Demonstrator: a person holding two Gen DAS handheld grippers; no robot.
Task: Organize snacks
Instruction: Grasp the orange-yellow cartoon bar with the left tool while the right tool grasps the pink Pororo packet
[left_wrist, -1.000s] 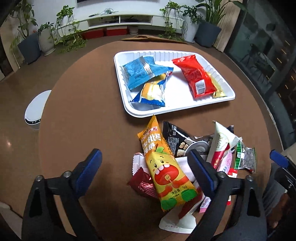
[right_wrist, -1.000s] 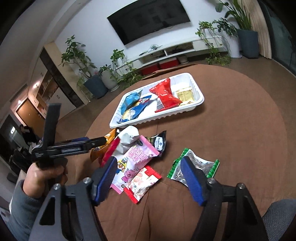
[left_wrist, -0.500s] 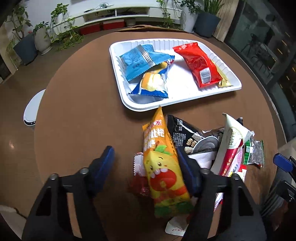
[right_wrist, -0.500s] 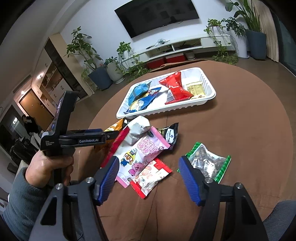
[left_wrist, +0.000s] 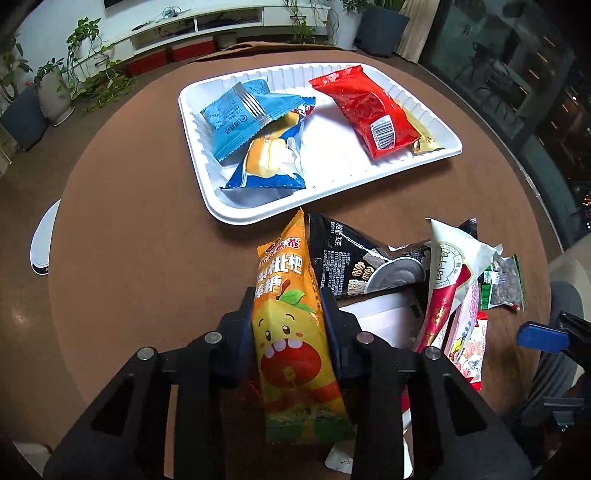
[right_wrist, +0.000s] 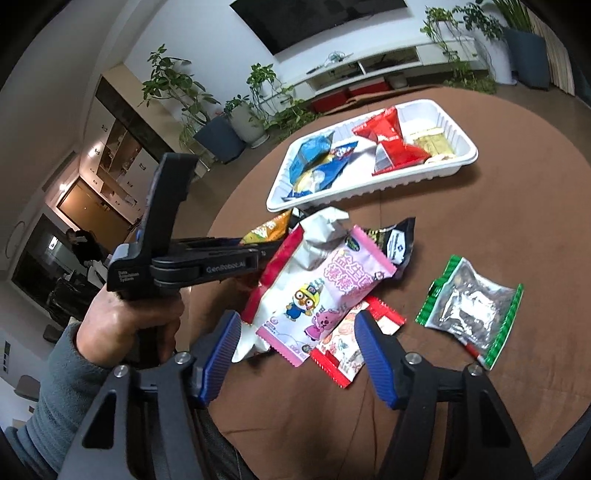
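My left gripper is shut on an orange candy packet with a cartoon fruit face, at the near edge of a snack pile. The packet also shows in the right wrist view, held by the left gripper. A white tray beyond holds a blue packet, a blue-and-yellow packet and a red packet. My right gripper is open and empty, just above a pink cartoon packet and a red-edged packet.
The round brown table carries a pile: a black packet, a white-and-red packet, a green-edged clear packet. A gold packet lies in the tray's right end. Potted plants and a TV shelf stand behind.
My left gripper moved forward and closed on the orange packet. My right gripper came a little lower and closer over the pink packet, still open.
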